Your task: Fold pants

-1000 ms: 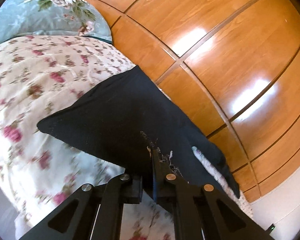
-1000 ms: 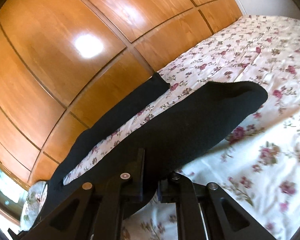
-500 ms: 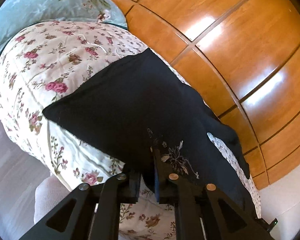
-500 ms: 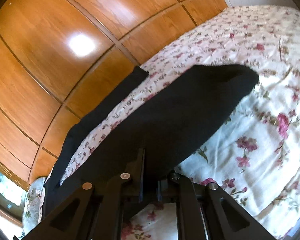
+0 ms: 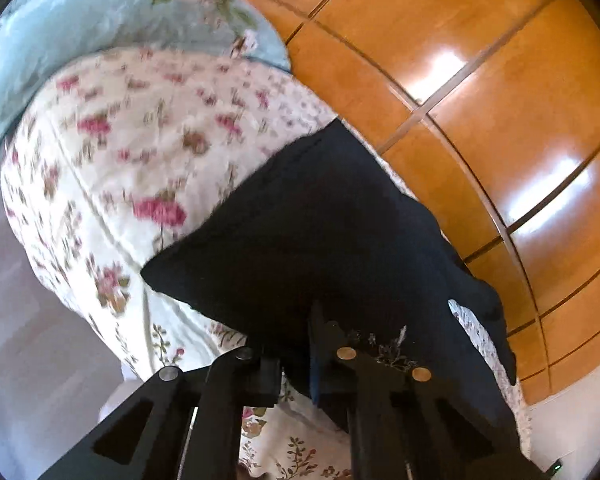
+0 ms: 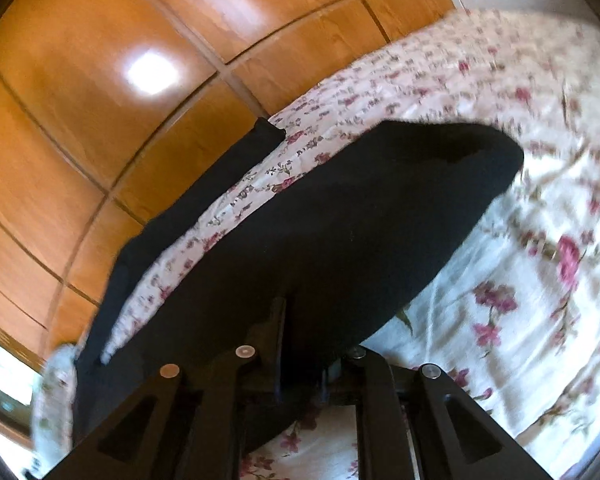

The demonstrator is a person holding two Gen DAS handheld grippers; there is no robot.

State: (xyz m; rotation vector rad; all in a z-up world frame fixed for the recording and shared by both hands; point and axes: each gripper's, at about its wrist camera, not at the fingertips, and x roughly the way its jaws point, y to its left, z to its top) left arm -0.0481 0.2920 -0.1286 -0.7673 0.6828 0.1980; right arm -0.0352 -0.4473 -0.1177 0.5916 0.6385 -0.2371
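The black pants (image 5: 319, 232) hang stretched over the floral bedspread (image 5: 112, 168). My left gripper (image 5: 300, 344) is shut on the pants' near edge, by a small embroidered flower patch (image 5: 387, 350). In the right wrist view my right gripper (image 6: 303, 332) is shut on the pants (image 6: 339, 232) at another near edge. One pant leg (image 6: 204, 200) trails along the bed's far edge by the wooden wall. The cloth hides both grippers' fingertips.
A glossy wooden panel wall (image 5: 479, 80) runs along the bed's far side. A pale blue floral pillow (image 5: 100, 28) lies at the head of the bed. The floor (image 5: 28, 360) shows beside the bed. The bedspread (image 6: 519, 240) extends to the right.
Both grippers keep their hold on the pants and have drawn the cloth back over the bed toward me. Both views are blurred by motion.
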